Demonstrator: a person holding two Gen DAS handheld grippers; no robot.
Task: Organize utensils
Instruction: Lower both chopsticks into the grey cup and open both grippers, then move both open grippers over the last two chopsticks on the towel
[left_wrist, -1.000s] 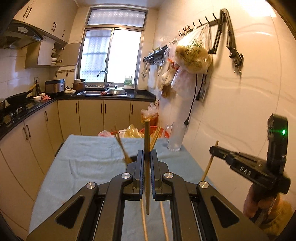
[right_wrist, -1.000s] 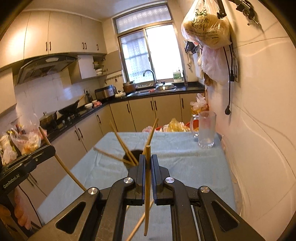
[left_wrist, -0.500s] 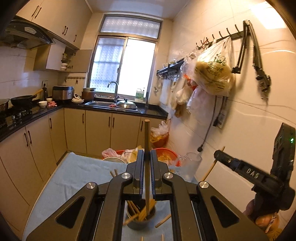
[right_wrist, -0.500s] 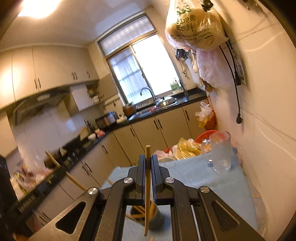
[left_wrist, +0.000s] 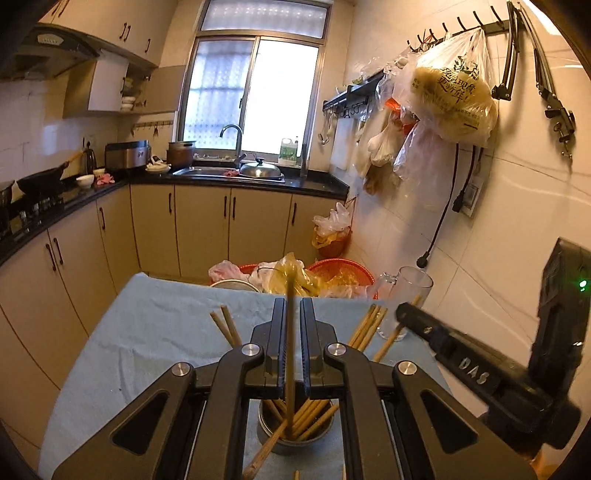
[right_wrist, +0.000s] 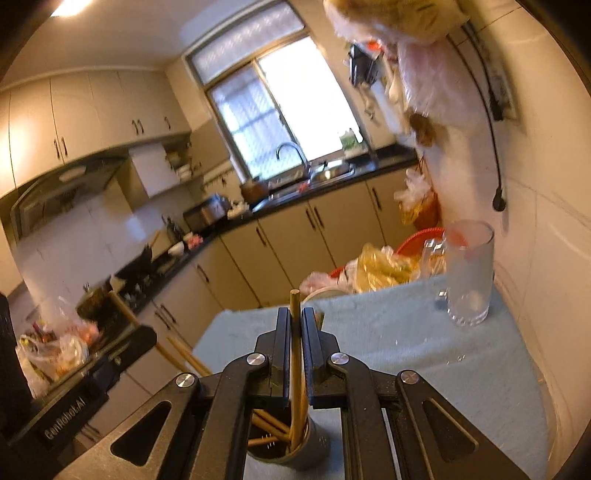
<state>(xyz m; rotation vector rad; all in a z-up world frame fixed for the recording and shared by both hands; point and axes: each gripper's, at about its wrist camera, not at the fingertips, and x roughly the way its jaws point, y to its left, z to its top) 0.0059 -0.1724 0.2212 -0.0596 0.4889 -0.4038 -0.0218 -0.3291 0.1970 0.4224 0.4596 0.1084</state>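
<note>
Over the bench: both grippers hang above the metal cup (left_wrist: 293, 439), each with one stick pinched upright
Left gripper (left_wrist: 291, 325): clenched on a single chopstick (left_wrist: 290, 354), lower end already down inside the cup mouth at 6 o'clock of its view
Right gripper (right_wrist: 295, 328): also clamped on its own chopstick (right_wrist: 295, 354), tip dipping among the sticks in the cup (right_wrist: 291, 448) right below it
Cup contents: a good bundle of chopsticks in there already, fanned out toward 11 and 1 o'clock, plus one leaning out over the rim toward 7 o'clock
Bench (left_wrist: 147, 332): blue cloth on top, glass mug (left_wrist: 404, 301) standing at 2 o'clock near the wall, well apart from the cup
Done so far: I'd say most of it, the bulk of the sticks sit in the cup
Left to do: let go of these two so they drop in; a couple of stick ends peek in at the bottom edge of the left view, so maybe some loose ones still on the cloth, can't tell for sure
Watch out: both grippers crowd the same small opening, so easy to knock the cup
</note>
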